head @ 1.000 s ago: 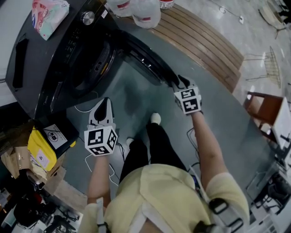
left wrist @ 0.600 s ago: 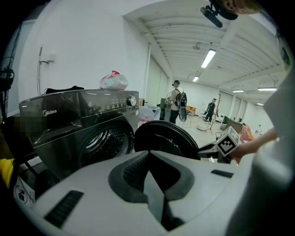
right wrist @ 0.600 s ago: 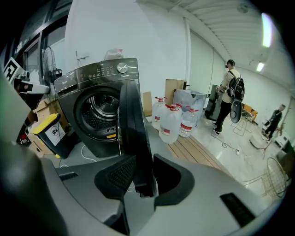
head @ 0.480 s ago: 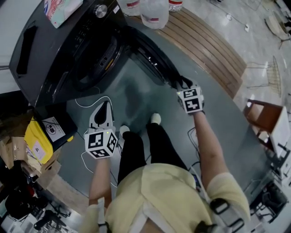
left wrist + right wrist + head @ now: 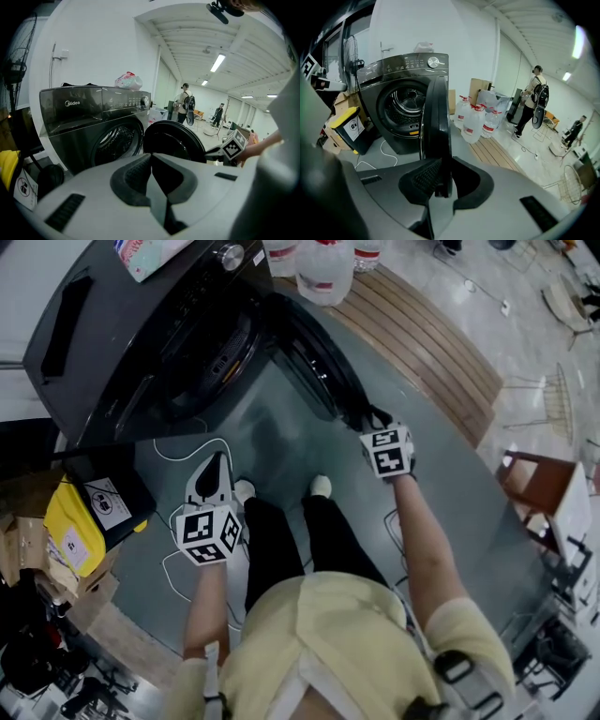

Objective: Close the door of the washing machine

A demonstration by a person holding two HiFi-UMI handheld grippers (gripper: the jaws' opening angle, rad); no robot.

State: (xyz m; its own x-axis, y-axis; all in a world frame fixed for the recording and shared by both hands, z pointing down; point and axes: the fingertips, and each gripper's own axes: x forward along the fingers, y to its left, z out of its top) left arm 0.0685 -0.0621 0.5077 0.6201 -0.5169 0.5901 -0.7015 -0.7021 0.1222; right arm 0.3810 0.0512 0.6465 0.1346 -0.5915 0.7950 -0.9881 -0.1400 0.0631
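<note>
The black front-loading washing machine (image 5: 122,343) stands at the upper left with its round door (image 5: 314,357) swung wide open toward me. My right gripper (image 5: 364,418) is at the door's outer edge. In the right gripper view the door's rim (image 5: 436,126) runs upright between the jaws of the right gripper (image 5: 440,180), which have just been closing and now press on it. My left gripper (image 5: 214,467) hangs over the floor in front of the machine, shut and empty. From the left gripper (image 5: 151,157) I see the drum opening (image 5: 115,140) and the door's inner side (image 5: 173,140).
Large water bottles (image 5: 323,268) stand on a wooden slatted platform (image 5: 412,324) behind the door. A yellow and black bin (image 5: 70,531) and boxes sit left of the machine, with a white cable (image 5: 178,451) on the floor. A chair (image 5: 544,474) is at the right.
My left gripper has drifted a little down and back from the machine. My right gripper has stayed at the door's edge, shifting only slightly.
</note>
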